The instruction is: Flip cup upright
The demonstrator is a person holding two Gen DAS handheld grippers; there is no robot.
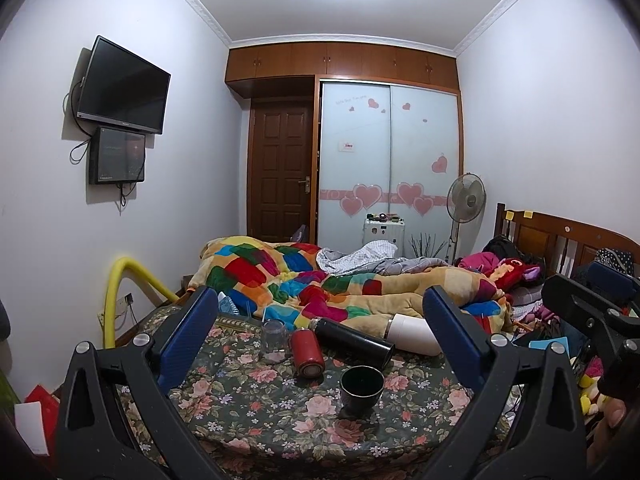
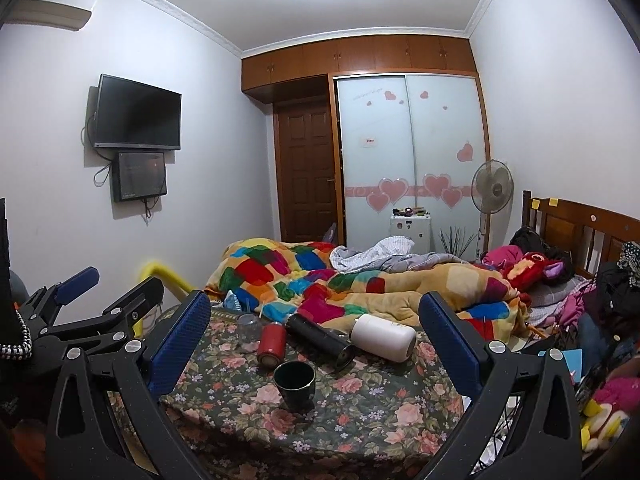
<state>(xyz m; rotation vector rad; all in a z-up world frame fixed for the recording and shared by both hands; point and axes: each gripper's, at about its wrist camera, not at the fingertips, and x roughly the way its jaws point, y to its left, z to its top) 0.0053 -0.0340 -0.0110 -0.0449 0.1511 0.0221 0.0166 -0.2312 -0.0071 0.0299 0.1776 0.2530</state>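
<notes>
1 upright cup (image 1: 362,385); 3 flasks, 1 glass (image 1: 275,340); both hand-held grippers (image 1: 320,340) (image 2: 314,340) wide, empty

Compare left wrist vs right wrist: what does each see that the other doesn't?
Left wrist only: the right gripper at its right edge, and red and white items on the floor at lower left.

Right wrist only: the left gripper at its left edge, open, and the air conditioner high on the wall.

Both: the dark cup standing mouth-up on the floral cloth, the red flask, black flask and white flask on their sides, and the clear glass.
</notes>
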